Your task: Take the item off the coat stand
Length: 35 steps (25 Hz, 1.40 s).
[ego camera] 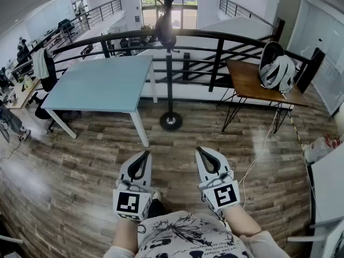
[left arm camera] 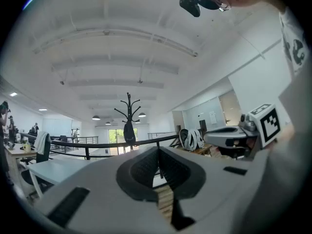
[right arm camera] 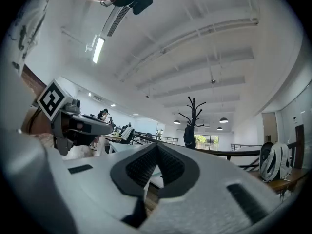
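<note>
A black coat stand (ego camera: pixel 169 63) rises from a round base on the wood floor, in front of a black railing. A dark item (ego camera: pixel 164 32) hangs from its upper hooks; it also shows as a dark item (left arm camera: pixel 129 131) in the left gripper view and a dark item (right arm camera: pixel 189 136) in the right gripper view. My left gripper (ego camera: pixel 145 155) and right gripper (ego camera: pixel 200 151) are held low and close to my body, well short of the stand. Both are shut with nothing between the jaws.
A pale blue table (ego camera: pixel 102 82) stands left of the stand. A brown desk (ego camera: pixel 252 82) with a white helmet (ego camera: pixel 278 71) on it stands to the right. The railing (ego camera: pixel 215 36) runs behind. A cable (ego camera: pixel 263 144) trails over the floor.
</note>
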Each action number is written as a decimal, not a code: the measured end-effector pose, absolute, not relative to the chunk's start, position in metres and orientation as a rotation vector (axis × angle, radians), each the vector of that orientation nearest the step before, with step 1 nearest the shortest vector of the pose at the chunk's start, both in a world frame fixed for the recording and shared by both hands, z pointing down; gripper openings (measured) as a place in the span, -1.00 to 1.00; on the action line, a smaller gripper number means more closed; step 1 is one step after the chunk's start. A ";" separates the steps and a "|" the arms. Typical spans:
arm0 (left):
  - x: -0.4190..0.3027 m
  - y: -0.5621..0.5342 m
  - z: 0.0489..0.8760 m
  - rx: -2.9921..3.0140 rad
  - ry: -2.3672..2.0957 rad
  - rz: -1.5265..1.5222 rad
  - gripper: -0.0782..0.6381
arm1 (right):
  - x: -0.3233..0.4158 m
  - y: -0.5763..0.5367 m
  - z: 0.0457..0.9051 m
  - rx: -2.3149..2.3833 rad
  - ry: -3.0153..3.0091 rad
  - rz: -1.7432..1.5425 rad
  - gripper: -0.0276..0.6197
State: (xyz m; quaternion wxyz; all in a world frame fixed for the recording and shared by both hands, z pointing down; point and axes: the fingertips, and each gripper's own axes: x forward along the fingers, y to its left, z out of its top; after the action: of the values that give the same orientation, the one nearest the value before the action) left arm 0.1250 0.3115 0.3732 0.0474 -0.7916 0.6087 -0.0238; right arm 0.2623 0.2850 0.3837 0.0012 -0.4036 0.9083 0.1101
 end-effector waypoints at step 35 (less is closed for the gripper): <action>-0.029 0.115 0.395 -2.483 1.840 -0.049 -0.77 | 0.128 0.078 0.398 -1.433 2.813 0.245 -0.93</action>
State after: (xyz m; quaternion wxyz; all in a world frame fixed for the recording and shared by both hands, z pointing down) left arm -0.0287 0.1146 0.3948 0.0254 -0.8031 0.5952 -0.0158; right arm 0.1278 0.0784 0.3980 -0.0124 -0.4525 0.8883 0.0774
